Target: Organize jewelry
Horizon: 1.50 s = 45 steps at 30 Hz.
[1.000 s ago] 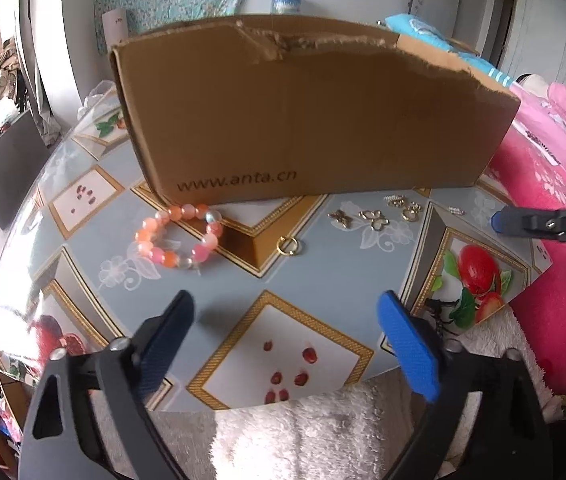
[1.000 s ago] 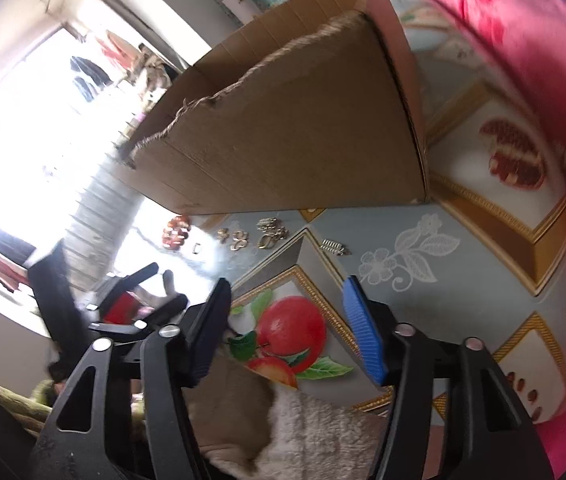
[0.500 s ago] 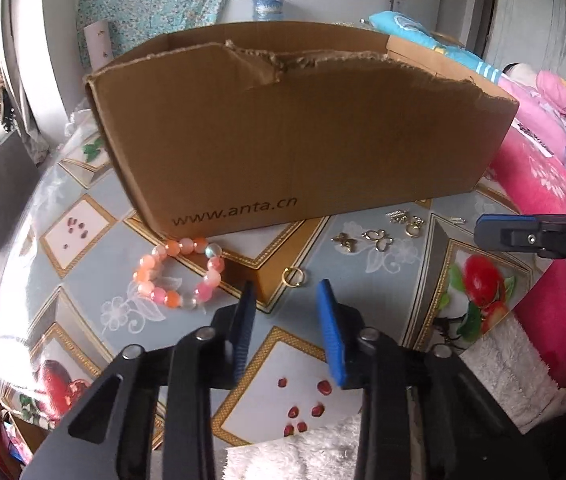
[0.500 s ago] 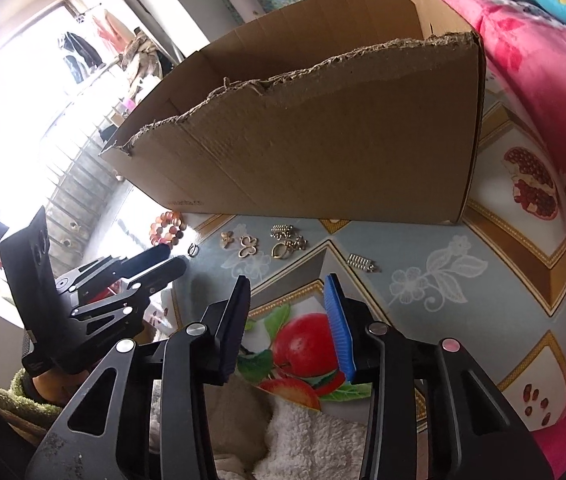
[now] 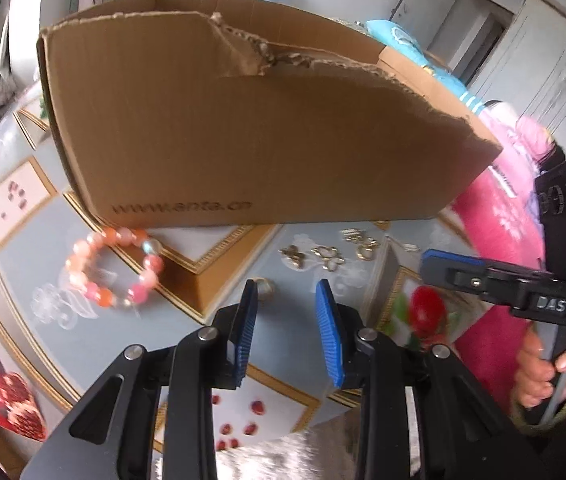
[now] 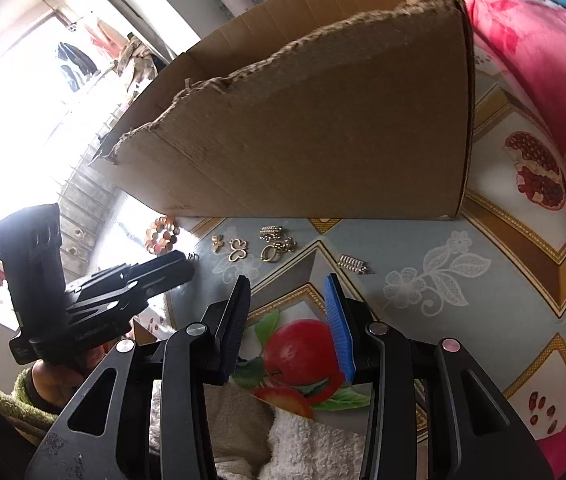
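Observation:
A pink and orange bead bracelet [image 5: 113,268] lies on the patterned tablecloth in front of a torn cardboard box [image 5: 243,140]. A small gold ring [image 5: 265,287] sits just beyond my left gripper [image 5: 286,284], whose blue pads stand a narrow gap apart with nothing between them. Gold charms [image 5: 329,256] lie in a row to the right. In the right wrist view, my right gripper [image 6: 288,280] hovers open and empty short of the butterfly charm [image 6: 238,249], the gold cluster [image 6: 277,244] and a small spring-like piece [image 6: 353,264].
The box [image 6: 323,140] walls off the far side of the table. A white towel [image 6: 315,448] lies at the near edge under both grippers. Pink bedding [image 6: 543,40] is to the right. A hand [image 5: 539,368] holds the right gripper's handle.
My left gripper's jaws have narrowed from wide apart to a small gap, and it has moved closer toward the ring and box. The right gripper's jaws have narrowed slightly.

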{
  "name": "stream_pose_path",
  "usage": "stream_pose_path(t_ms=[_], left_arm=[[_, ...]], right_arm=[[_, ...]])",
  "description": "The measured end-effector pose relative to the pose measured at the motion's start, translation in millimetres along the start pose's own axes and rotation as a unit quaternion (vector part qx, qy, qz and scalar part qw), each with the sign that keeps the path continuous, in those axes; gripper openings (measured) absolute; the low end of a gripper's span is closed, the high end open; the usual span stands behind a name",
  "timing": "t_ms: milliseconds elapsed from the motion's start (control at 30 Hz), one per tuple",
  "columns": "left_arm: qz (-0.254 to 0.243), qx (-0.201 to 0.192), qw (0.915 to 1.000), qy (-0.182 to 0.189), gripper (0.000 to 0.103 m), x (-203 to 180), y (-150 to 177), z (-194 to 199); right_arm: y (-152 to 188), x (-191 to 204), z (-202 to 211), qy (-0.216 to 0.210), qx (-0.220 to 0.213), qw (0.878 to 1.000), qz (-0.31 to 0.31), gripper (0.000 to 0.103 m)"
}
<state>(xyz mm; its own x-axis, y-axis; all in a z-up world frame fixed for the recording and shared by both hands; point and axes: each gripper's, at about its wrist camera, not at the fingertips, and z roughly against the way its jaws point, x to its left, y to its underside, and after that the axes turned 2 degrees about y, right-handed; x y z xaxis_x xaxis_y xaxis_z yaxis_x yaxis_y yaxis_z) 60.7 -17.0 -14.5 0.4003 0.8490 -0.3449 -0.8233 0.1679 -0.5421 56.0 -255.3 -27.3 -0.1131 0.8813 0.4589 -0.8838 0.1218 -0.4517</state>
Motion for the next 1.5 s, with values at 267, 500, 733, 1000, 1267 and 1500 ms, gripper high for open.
stream_pose_path(t_ms=[267, 500, 733, 1000, 1267, 1500], left_arm=[[-0.081, -0.009, 0.9958, -0.042, 0.029, -16.1, 4.4, 10.2], [-0.177, 0.018, 0.9775, -0.114, 0.029, -28.1, 6.1, -8.8], [-0.18, 0.017, 0.9789, -0.094, 0.021, -30.5, 2.9, -13.9], [-0.179, 0.014, 0.9795, -0.09, 0.012, -26.6, -1.8, -18.1], [-0.168, 0.008, 0.9814, -0.092, 0.012, -24.4, -2.2, -15.8], [-0.154, 0.004, 0.9834, -0.095, 0.012, -24.4, -2.1, -17.0]], right_arm=[[1.3, -5.2, -0.6, -0.004, -0.001, 1.0, -0.003, 0.036], [1.6, -10.3, 2.5, -0.008, -0.003, 1.0, -0.004, 0.036], [1.2, -14.1, 4.8, -0.007, -0.004, 1.0, -0.006, 0.036], [0.2, -13.0, 9.5, 0.011, -0.014, 1.0, 0.02, 0.036], [1.3, 14.8, 9.2, 0.091, -0.031, 0.981, 0.167, 0.036], [-1.8, 16.0, 4.1, 0.136, -0.025, 0.972, 0.192, 0.033]])
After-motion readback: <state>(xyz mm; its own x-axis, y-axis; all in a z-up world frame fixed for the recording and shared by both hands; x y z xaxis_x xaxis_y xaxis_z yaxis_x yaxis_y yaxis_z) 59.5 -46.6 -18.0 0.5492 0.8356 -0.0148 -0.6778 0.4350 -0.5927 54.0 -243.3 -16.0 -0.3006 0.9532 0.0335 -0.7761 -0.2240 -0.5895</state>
